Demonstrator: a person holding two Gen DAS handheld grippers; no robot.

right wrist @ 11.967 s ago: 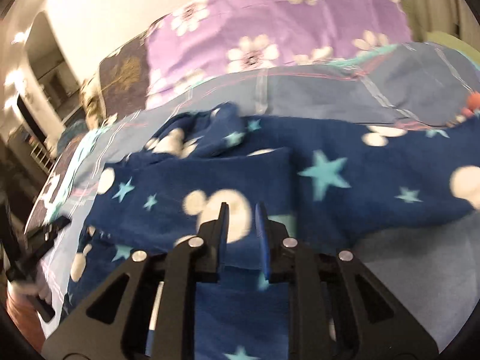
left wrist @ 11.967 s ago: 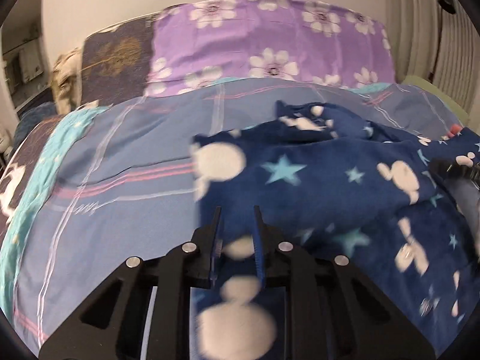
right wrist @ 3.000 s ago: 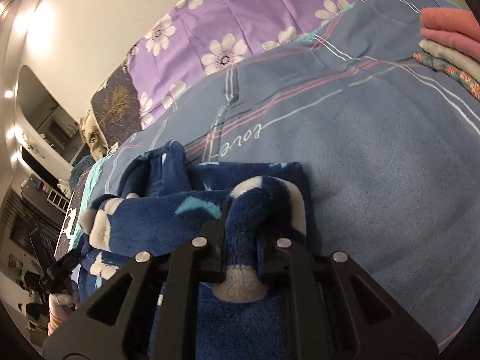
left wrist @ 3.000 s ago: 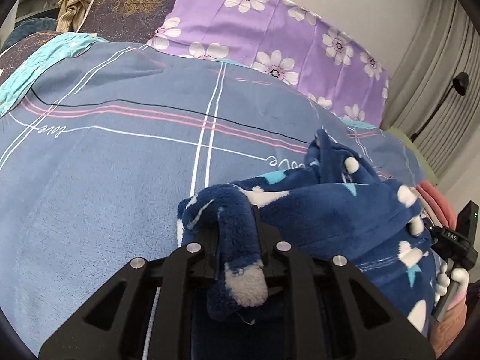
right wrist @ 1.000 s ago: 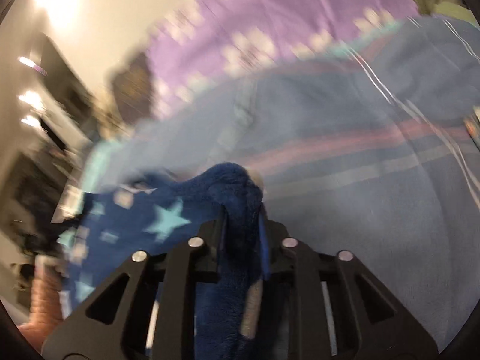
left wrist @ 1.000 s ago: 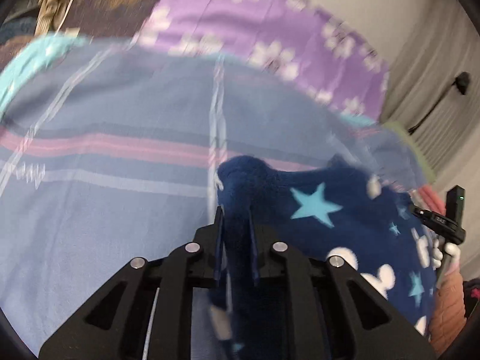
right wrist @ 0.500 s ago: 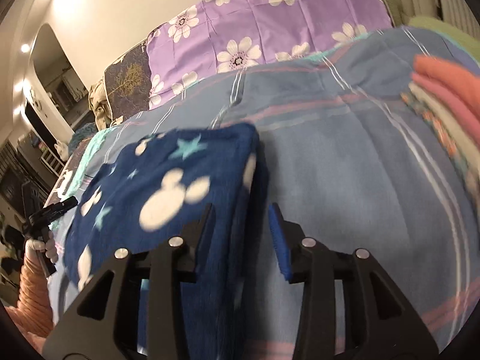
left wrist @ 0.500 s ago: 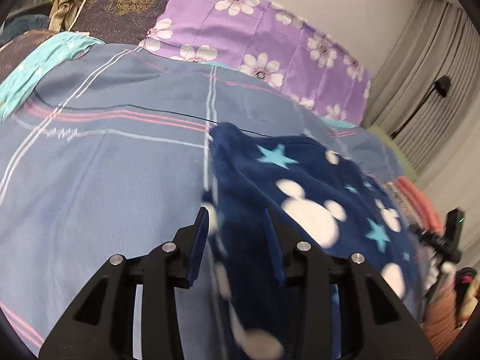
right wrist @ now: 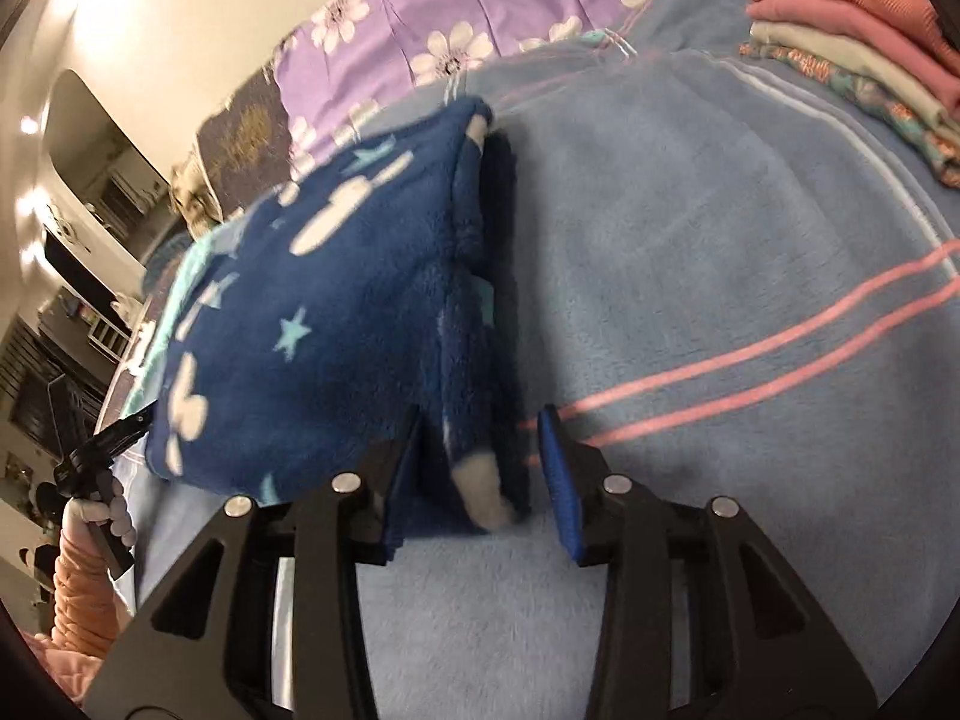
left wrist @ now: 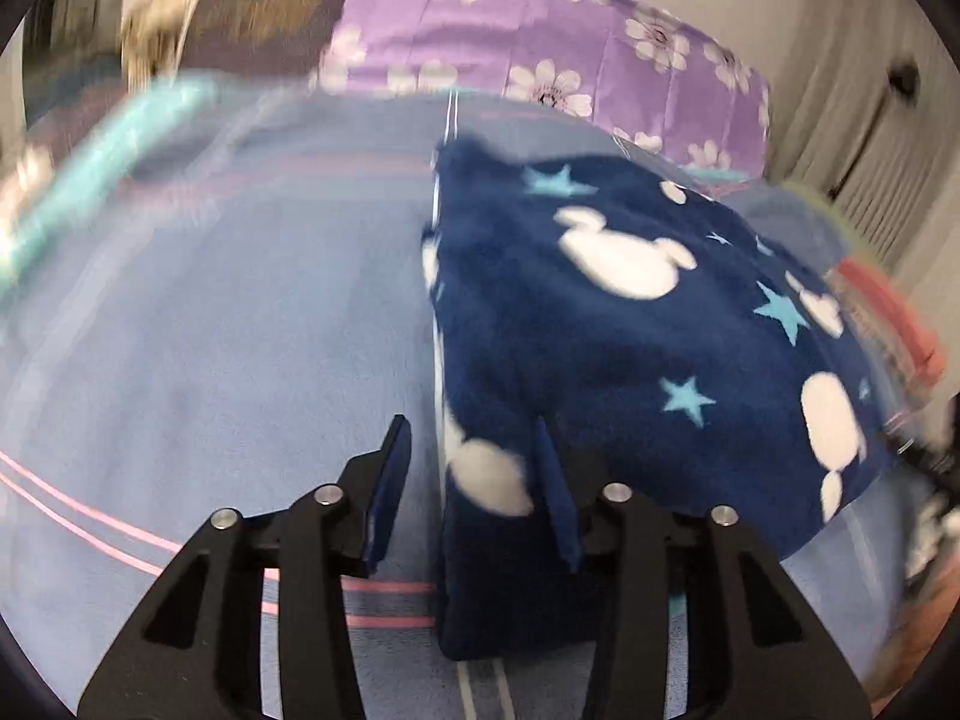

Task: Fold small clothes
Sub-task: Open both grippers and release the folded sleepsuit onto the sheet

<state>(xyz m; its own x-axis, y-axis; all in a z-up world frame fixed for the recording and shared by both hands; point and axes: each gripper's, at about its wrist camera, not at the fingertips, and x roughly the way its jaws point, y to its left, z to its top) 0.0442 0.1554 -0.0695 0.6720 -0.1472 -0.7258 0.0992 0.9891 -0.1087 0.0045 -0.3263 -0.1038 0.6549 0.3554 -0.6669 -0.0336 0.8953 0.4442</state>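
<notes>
A folded navy fleece garment (left wrist: 630, 312) with white mouse-head shapes and teal stars lies on the blue blanket (left wrist: 210, 330). My left gripper (left wrist: 474, 468) straddles its near left corner. Its jaws are opening, and a gap shows between the left pad and the cloth. In the right wrist view the same garment (right wrist: 336, 312) lies to the left. My right gripper (right wrist: 483, 468) stands open around its near right corner, with the right pad clear of the fleece.
A purple floral pillow (left wrist: 540, 30) lies at the head of the bed. A stack of folded clothes (right wrist: 852, 30), pink on top, sits at the far right of the blanket (right wrist: 720, 240). A gloved hand (right wrist: 102, 510) with an orange sleeve shows at the left edge.
Both grippers let go of the fleece folds they were shut on and drew back toward the garment's near edge. The garment now lies flat, folded in half.
</notes>
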